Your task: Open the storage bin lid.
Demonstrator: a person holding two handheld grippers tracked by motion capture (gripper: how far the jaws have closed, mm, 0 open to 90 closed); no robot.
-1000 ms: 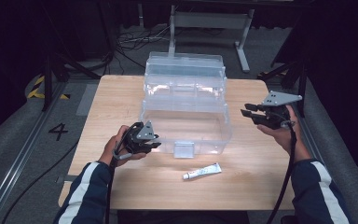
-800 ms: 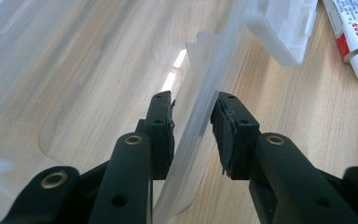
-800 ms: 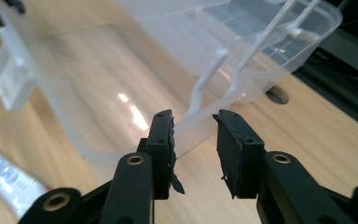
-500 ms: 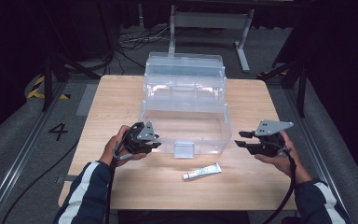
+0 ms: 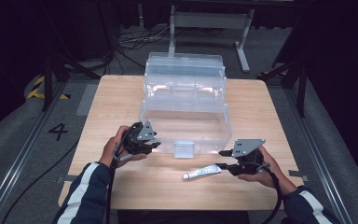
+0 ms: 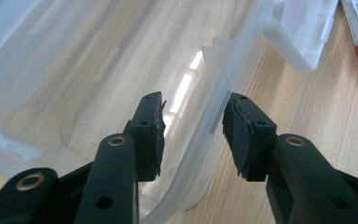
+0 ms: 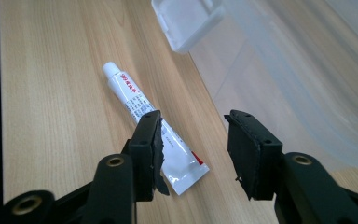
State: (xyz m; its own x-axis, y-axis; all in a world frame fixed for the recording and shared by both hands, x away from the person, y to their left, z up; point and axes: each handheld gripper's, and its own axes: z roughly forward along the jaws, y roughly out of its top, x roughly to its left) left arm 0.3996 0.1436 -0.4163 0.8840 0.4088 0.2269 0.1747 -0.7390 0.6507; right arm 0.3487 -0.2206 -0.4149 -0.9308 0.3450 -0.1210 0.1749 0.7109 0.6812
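Tube [image 5: 202,172] lies flat on the wooden table [image 5: 121,93], near side, just in front of the clear plastic box [image 5: 185,122] and a little right of its front latch [image 5: 183,149]. Cap end points left, crimped tail points right toward my right gripper [image 5: 223,159].

Right gripper: jaws apart and just been widening, nothing between them. In the right gripper view the tube's [image 7: 154,136] tail runs under the left-hand pad; no pinch yet, the pads stand clear above it.

Left gripper [image 5: 156,142]: jaws straddle the box's near left rim [image 6: 219,105], one pad inside the wall, one outside. They have just been opening; a gap shows on both sides of the rim, so I read it as let go, not clamped.

Handling, my judgement: the tube looks light, soft-walled and glossy, a small squeeze tube. It should give under the pads and could squirt or skid if pinched hard at mid-body. Best hold is across the body close to the flat crimped tail, where it is thin and stiffer, jaws set square across its length. It lies low on the board, so the pads must come right down to the wood. The box is thin, springy plastic and would slide if nudged.
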